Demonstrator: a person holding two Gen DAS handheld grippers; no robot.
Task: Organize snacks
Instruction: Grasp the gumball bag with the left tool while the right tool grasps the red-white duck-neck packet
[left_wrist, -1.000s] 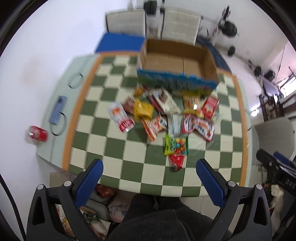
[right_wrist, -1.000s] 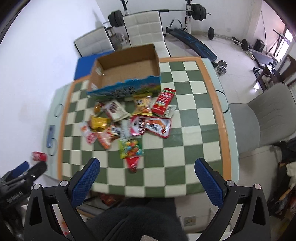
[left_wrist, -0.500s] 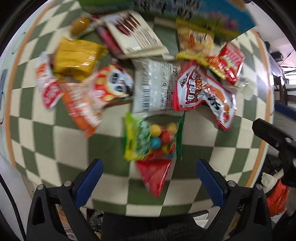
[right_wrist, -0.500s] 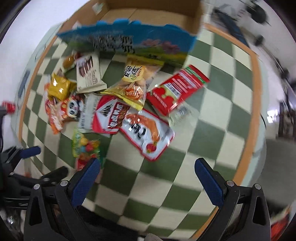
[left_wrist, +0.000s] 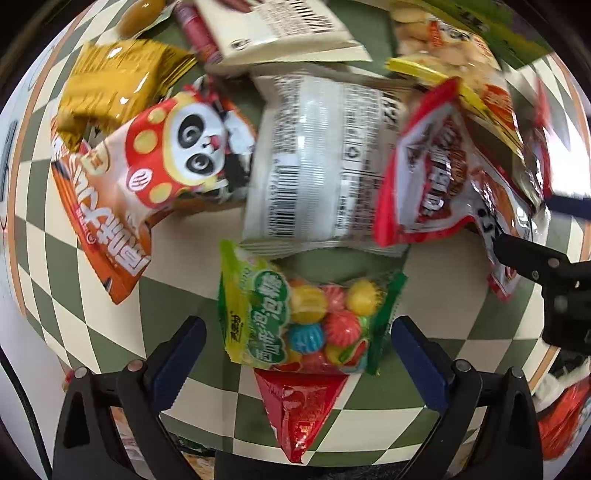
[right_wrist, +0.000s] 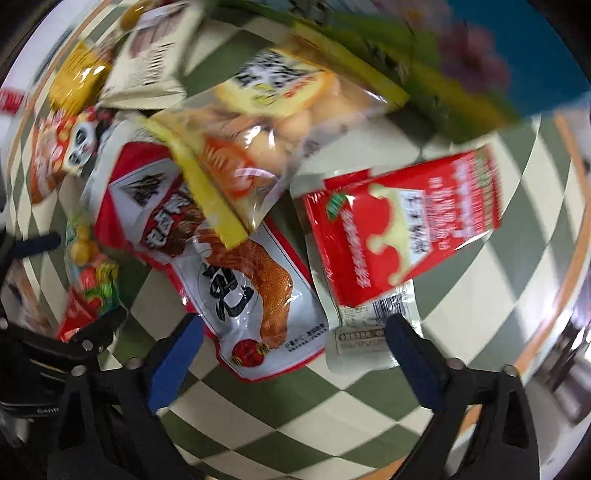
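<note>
green-and-cream checkered table (left_wrist: 110, 332), orange border (right_wrist: 576, 273)

Tabletop (left_wrist: 110, 354) with a green-and-cream checkerboard surface fills both views. An orange border band (right_wrist: 576, 254) follows its edge at the right of the right wrist view, and again along the far left of the left wrist view. Beyond the edges, the surroundings are blurred and indistinct.

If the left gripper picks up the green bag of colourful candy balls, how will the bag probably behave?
The candy bag looks like thin glossy film, so it will probably flop and may slip. Its round balls sit loose, so they likely shift when squeezed. Its corner overlaps the red triangular packet, which may get dragged along.
</note>
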